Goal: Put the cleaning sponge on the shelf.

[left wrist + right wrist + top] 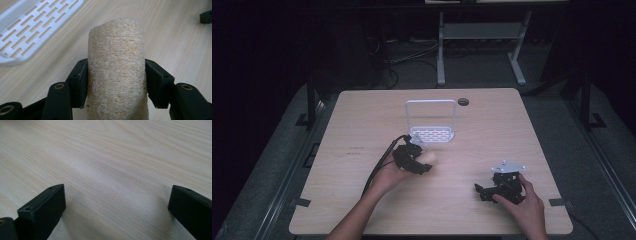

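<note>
Near the white rack [431,134], left tool [421,165] clamping loofah [116,72]

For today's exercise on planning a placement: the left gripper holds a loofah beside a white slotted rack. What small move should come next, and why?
Probably carry the loofah a little further toward the white slotted rack. The left gripper is clamped on both its sides, and the rack's tray lies close by with nothing seen on it. The right gripper rests open over bare table, so it need not move.
</note>
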Demonstrator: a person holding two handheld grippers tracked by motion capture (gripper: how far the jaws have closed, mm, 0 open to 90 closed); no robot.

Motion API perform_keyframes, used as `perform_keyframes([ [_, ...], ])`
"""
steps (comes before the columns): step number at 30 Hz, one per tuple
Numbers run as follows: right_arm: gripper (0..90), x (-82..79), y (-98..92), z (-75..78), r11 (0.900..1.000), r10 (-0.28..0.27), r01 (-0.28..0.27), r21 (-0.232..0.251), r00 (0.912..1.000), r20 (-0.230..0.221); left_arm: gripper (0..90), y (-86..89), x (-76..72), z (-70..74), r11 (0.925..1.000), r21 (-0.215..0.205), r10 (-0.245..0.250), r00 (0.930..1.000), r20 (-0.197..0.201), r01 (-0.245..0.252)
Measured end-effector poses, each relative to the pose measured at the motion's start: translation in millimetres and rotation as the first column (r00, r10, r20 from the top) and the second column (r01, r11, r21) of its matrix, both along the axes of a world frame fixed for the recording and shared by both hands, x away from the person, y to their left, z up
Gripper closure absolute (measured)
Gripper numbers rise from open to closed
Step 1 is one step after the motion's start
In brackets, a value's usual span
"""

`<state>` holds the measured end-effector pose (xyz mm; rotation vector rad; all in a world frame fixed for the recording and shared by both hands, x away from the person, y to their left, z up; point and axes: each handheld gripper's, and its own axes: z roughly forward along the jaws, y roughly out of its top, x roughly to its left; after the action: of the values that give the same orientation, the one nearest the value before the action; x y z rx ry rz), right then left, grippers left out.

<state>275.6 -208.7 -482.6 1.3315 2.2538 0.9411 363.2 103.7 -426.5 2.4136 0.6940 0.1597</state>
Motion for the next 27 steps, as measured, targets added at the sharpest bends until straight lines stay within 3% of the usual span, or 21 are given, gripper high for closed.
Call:
perform_keyframes([
  [27,0.9,0.3,-0.2,-0.1,1.000,0.003,-0.003,-0.001,1.0000,0.003,41.7,-14.0,38.0,4.1,0.9987,-0.020,0.047,0.9987,0.019,-0.046],
])
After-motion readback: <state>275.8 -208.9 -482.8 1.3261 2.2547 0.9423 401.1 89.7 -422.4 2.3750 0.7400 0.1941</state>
